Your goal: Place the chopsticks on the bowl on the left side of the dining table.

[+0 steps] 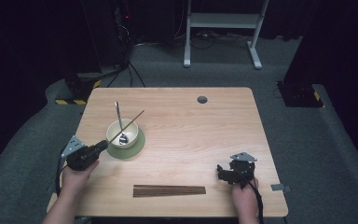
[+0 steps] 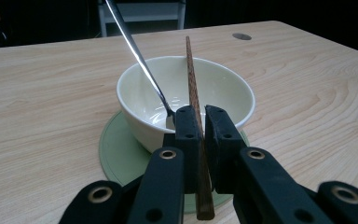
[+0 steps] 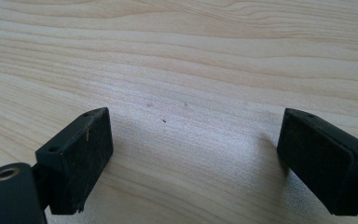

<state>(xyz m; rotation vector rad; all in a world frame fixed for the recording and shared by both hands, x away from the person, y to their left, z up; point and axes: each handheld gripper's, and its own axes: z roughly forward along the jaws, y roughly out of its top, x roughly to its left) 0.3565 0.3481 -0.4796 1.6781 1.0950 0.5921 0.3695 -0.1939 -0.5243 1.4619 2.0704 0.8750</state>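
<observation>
A: What is being handled?

B: A single chopstick (image 2: 193, 88), dark brown wood with a fine speckled grain, square-edged at its thick end and narrowing toward the far tip. Its thick end sticks out below the pads, toward the camera in the left gripper view.

A: Where does it sit?

B: It slants up and away from the left gripper (image 2: 203, 135) and crosses over the bowl (image 2: 135, 100). In the high view the chopstick (image 1: 129, 124) runs from the gripper at the bowl's near left side, over the rim, and ends beyond the bowl's far right side. I cannot tell whether it touches the rim.

A: And the grip on it?

B: The left gripper (image 1: 103, 145) has its two black jaws closed tight on the chopstick, pads pressing both flat sides near the thick end.

A: What of the bowl?

B: Cream-coloured, glossy, round. It stands on a pale green round coaster (image 2: 114, 156), left of the table's (image 1: 191, 130) middle. A metal spoon (image 2: 137, 58) leans in it, its bowl end down inside and its handle rising over the far rim, just beside the chopstick.

A: The other hand?

B: The right gripper (image 1: 223, 171) is held at the near right of the table. In its own view the right gripper (image 3: 193, 154) has its jaws spread wide apart, with bare wood between them and nothing gripped.

A: Anything else on the table?

B: A row of dark brown chopsticks (image 1: 169, 190) lies side by side near the front edge, between the two hands and well apart from the bowl.
</observation>
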